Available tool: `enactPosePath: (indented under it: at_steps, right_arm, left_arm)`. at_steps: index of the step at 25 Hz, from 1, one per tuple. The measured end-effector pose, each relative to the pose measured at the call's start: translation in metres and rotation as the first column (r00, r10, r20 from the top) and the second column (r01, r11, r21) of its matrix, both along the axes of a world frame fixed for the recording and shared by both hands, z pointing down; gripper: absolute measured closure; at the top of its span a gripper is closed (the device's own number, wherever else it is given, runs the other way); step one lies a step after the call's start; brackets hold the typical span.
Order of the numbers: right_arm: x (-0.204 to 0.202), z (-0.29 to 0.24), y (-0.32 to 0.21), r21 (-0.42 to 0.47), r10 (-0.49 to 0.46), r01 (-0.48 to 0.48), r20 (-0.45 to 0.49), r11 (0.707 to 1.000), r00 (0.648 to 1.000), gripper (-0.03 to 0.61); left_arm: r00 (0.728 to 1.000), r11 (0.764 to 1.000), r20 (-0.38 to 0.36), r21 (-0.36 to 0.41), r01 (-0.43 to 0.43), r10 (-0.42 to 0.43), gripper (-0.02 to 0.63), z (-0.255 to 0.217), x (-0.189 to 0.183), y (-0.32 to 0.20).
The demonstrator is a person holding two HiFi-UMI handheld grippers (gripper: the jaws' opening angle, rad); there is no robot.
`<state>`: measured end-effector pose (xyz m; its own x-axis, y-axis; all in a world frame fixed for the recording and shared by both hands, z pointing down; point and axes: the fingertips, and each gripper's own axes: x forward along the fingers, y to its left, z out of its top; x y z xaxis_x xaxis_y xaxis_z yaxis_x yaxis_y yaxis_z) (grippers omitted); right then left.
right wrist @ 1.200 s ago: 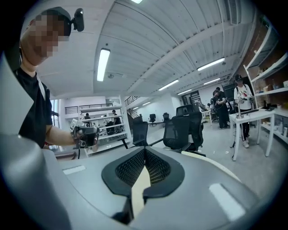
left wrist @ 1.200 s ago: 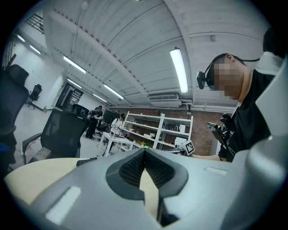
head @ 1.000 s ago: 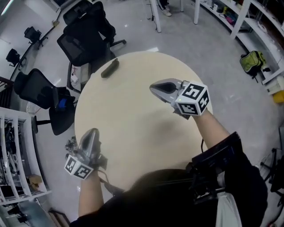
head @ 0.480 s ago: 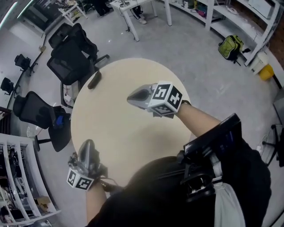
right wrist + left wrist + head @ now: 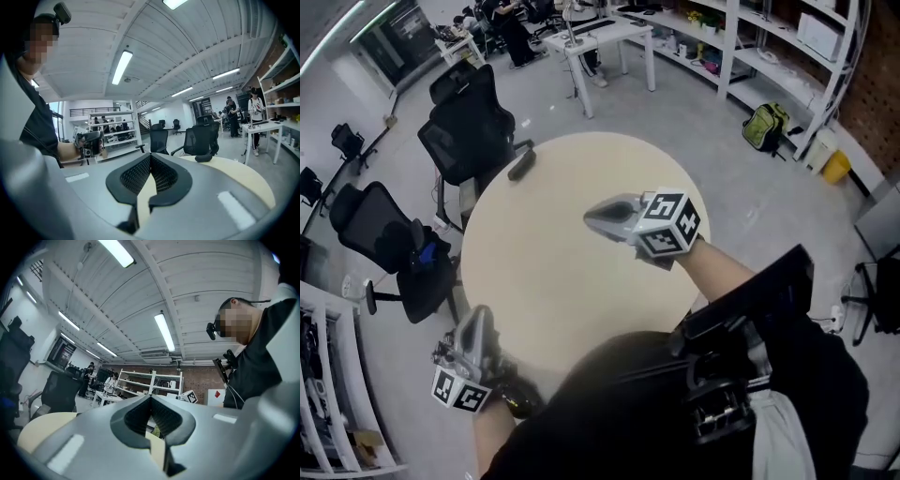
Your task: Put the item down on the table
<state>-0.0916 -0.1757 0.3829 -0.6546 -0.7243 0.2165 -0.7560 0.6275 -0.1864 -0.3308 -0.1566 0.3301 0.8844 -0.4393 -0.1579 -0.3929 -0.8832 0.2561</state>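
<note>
The item, a dark oblong object (image 5: pixel 521 165), lies on the far left rim of the round beige table (image 5: pixel 553 291); the right gripper view shows it as a dark oblong object (image 5: pixel 204 158) on the table's edge before the chairs. My right gripper (image 5: pixel 591 217) hovers over the table's middle, pointing left, shut and empty; its jaws meet in its own view (image 5: pixel 151 160). My left gripper (image 5: pixel 476 321) is off the table's near left edge, well apart from the item. It too is shut (image 5: pixel 151 401) with nothing between its jaws.
Two black office chairs (image 5: pixel 473 122) (image 5: pixel 389 244) stand close to the table's left and far side. A white desk (image 5: pixel 600 37) and shelving (image 5: pixel 787 56) lie beyond, with a green backpack (image 5: pixel 764 124) and a yellow bin (image 5: pixel 836 166) on the floor at right.
The head view has shifted and takes in more of the room. My left gripper has drawn back from the table's near left rim. The right gripper stays over the table's middle.
</note>
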Motion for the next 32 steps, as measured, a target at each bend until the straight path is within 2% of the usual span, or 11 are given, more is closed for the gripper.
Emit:
enactPosePath:
  at_steps: [3,6,11,18,22,32]
  right_arm:
    - [-0.016,-0.013,0.016,0.002,0.016,-0.016,-0.01,1.0,1.0,0.565]
    - [-0.015,-0.032,0.03,0.023,0.015,-0.015,0.001,1.0,1.0,0.565]
    - [0.015,-0.051,0.056,0.076,-0.041,0.042,-0.008,0.996,0.999,0.566]
    - [0.057,-0.03,0.084,0.06,-0.139,0.14,-0.021,0.988,0.99,0.566]
    - [0.082,-0.017,0.081,0.046,-0.136,0.135,0.02,0.99,0.99,0.566]
    - [0.057,-0.018,0.077,0.049,-0.209,0.208,0.014,0.977,0.978,0.566]
  left_arm:
    - [1.0,1.0,-0.011,-0.004,0.025,-0.025,0.614,-0.007,-0.035,0.006]
    - [0.998,0.999,-0.027,-0.001,0.052,-0.052,0.614,-0.018,-0.046,0.015]
    - [0.995,0.995,-0.034,0.031,0.093,-0.092,0.614,-0.031,-0.016,0.043]
    - [0.986,0.989,-0.092,-0.067,0.135,-0.141,0.614,-0.006,0.05,0.052]
    - [0.99,0.993,-0.095,-0.058,0.104,-0.109,0.614,-0.015,0.085,0.053]
    - [0.987,0.987,-0.078,-0.088,0.136,-0.143,0.614,-0.008,0.073,0.057]
